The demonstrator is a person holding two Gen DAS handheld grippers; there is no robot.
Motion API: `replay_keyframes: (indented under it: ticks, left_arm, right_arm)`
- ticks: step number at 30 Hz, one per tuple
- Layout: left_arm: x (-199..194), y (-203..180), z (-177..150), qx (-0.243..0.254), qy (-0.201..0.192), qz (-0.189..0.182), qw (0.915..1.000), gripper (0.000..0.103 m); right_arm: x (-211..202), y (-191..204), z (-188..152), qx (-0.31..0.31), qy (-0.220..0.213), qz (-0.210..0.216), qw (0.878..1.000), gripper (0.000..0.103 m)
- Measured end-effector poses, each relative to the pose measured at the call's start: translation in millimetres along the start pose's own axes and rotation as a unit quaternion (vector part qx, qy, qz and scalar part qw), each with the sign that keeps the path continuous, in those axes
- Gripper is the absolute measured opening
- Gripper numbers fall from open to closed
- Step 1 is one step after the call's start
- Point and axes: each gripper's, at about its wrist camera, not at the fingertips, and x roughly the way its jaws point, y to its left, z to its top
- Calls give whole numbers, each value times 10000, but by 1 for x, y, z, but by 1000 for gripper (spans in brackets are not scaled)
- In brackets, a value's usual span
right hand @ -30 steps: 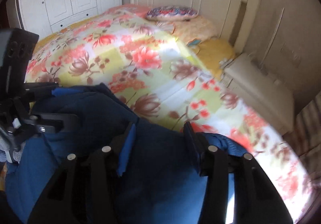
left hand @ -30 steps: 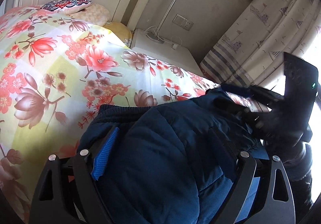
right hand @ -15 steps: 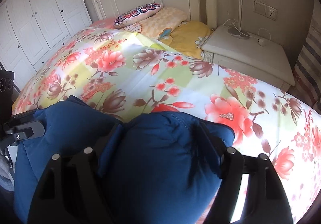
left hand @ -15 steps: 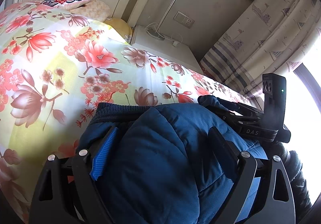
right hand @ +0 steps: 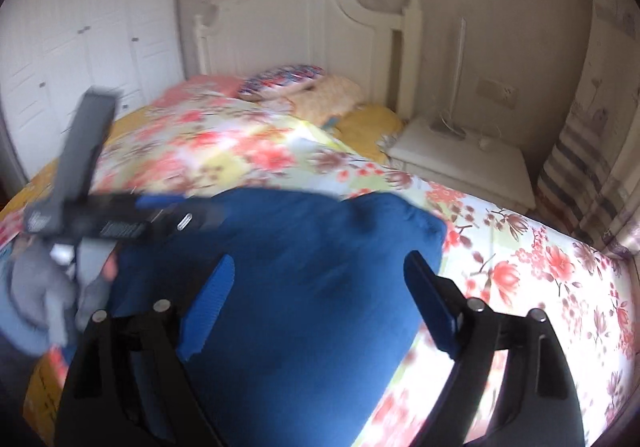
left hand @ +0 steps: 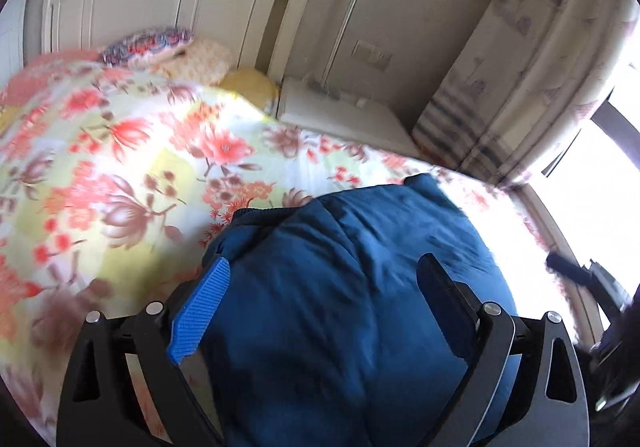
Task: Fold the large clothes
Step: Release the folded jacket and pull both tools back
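Note:
A puffy dark blue jacket [left hand: 360, 287] lies bunched on the flowered bedspread [left hand: 120, 175]. My left gripper [left hand: 320, 279] hovers over its near part, jaws wide. The ribbed blue pad [left hand: 200, 311] on the left shows its bare face, so nothing is pinched. In the right wrist view the same jacket [right hand: 304, 255] fills the space under my right gripper [right hand: 316, 279]. Its jaws are opening and its pads [right hand: 212, 307] stand clear of the cloth. The left gripper's blurred black body [right hand: 88, 175] crosses the jacket's far left edge there.
A white headboard [right hand: 304, 31] and pillows [right hand: 296, 83] are at the far end of the bed. A white nightstand [right hand: 460, 159] stands right of it, with a striped curtain [right hand: 580, 167] and a bright window [left hand: 600, 167] beyond. White wardrobe doors [right hand: 80, 59] line the left wall.
The right gripper's jaws have spread wide and come off the jacket, and it has drawn back to the right. The left gripper has lifted and pulled back a little. The jacket has settled on the bed.

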Motion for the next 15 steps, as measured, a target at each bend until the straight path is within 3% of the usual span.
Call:
replay_keyframes:
  ticks: [3, 6, 7, 8, 10, 12, 15]
  left_arm:
    - [-46, -16, -31, 225, -283, -103, 9993, 97]
    - [-38, -18, -68, 421, 82, 453, 9981, 97]
    - [-24, -11, -78, 376, 322, 540, 9973, 98]
    - [-17, -1, -85, 165, 363, 380, 9985, 99]
    - [-27, 15, -94, -376, 329, 255, 9984, 99]
    - [-66, 12, -106, -439, -138, 468, 9978, 98]
    - [-134, -15, -129, 69, -1080, 935, 9897, 99]
  right_arm:
    - [-43, 23, -36, -28, -126, -59, 9999, 92]
    - [-50, 40, -72, -44, 79, -139, 9999, 95]
    - [-39, 47, -83, -187, 299, -265, 9990, 95]
    - [-34, 49, -89, -144, 307, -294, 9990, 95]
    - [-29, 37, -96, 424, 271, 4, 9987, 99]
    - [-39, 35, -94, 647, 299, -63, 9974, 98]
    - [-88, 53, -97, 463, -152, -337, 9982, 99]
